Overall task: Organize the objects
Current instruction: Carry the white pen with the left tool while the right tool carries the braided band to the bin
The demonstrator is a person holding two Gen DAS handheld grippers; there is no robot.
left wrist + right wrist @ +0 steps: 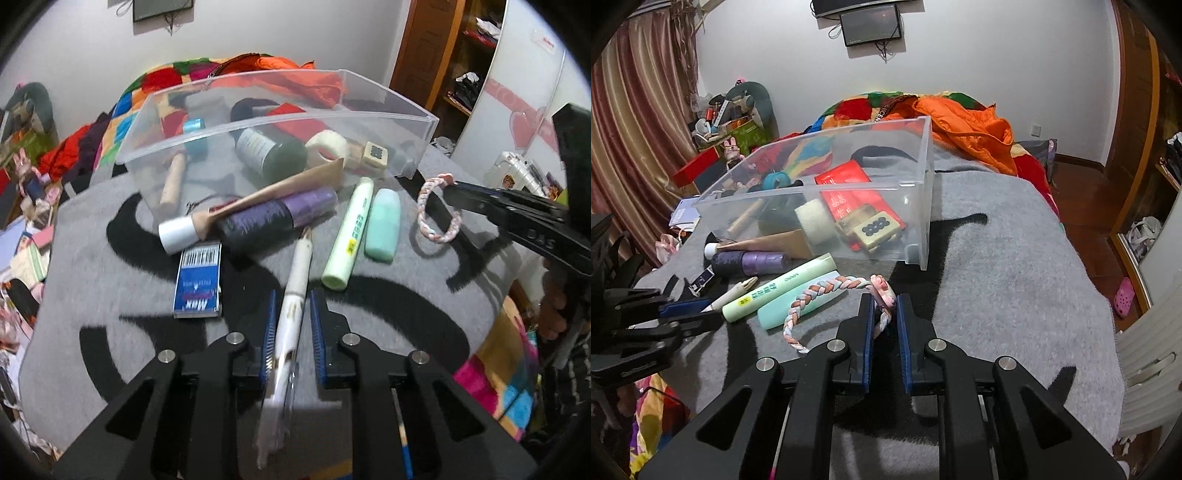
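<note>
Left wrist view: the left gripper (292, 325) is clamping its blue-padded jaws on a white pen (291, 306), whose lower end is running blurred out of the frame's bottom. The pen's tip is pointing up the grey-and-black blanket (388, 306) toward a clear plastic bin (280, 122) that is sitting at the blanket's far edge. Only this view is showing a blue barcoded packet (198, 282) lying flat near the blanket's left edge. Just in front of the bin a tan tube with a white cap (236, 210) is leaning across a purple-and-black cylinder (277, 218); a pale green tube (349, 236) and a mint oblong case (384, 225) are lying side by side to their right. At the right, the right gripper (448, 190) is reaching in, pinching a braided pink-and-white bracelet (437, 210) by its top.

Right wrist view: the right gripper (885, 306) is holding its jaws closed on the bracelet (827, 295), the loop trailing left over the mint case (798, 306) and green tube (775, 291). Only here are the bin's (923, 184) contents reading clearly: a red packet (849, 195), a cream foam roll (816, 221) and a tan tile with dark dots (875, 229). The left gripper (701, 312) is entering from the left edge, largely cut off, gripping the pen (733, 293). The packet is mostly hidden behind it.
</note>
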